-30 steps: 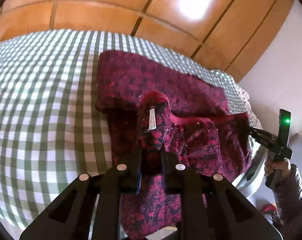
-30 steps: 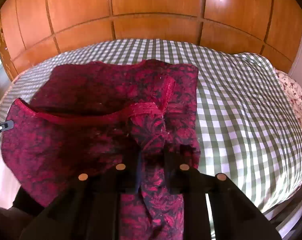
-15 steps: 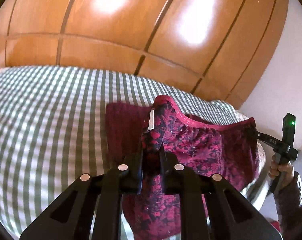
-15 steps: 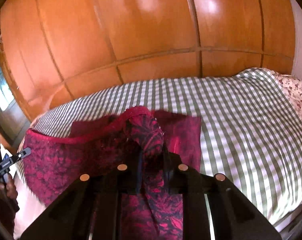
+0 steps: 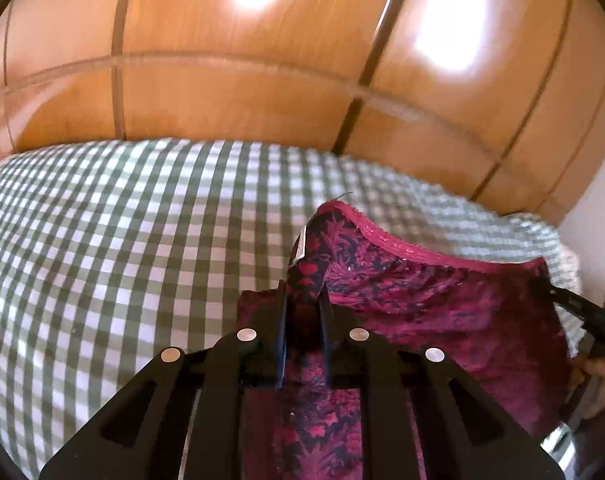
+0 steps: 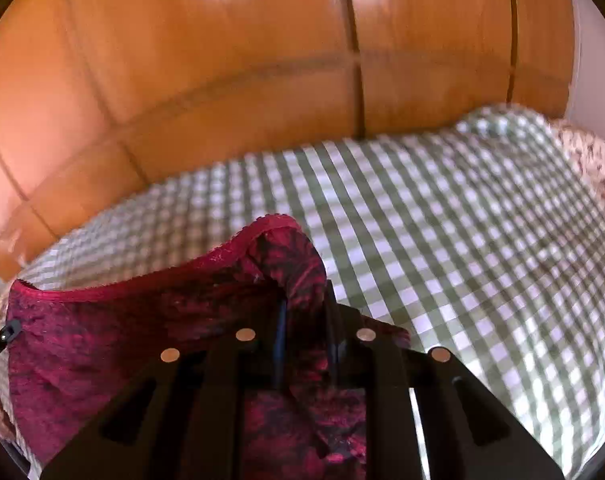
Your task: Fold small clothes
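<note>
A dark red patterned garment (image 5: 442,312) with a red trimmed edge hangs stretched between my two grippers above a green-and-white checked bed (image 5: 122,248). My left gripper (image 5: 304,292) is shut on one corner of it, where a small white label shows. My right gripper (image 6: 304,300) is shut on the other corner of the garment (image 6: 122,332). The right gripper also shows at the right edge of the left wrist view (image 5: 574,312), and the left gripper at the left edge of the right wrist view (image 6: 2,336). The lower part of the garment is hidden behind the gripper bodies.
A wooden panelled wall (image 5: 262,72) stands behind the bed. A floral pillow (image 6: 590,160) lies at the bed's right end. The checked cover (image 6: 462,240) spreads out beyond the garment.
Both grippers have lifted the garment's held edge up off the bed and pulled it towards me. The part that lay flat on the cover now hangs from the grippers.
</note>
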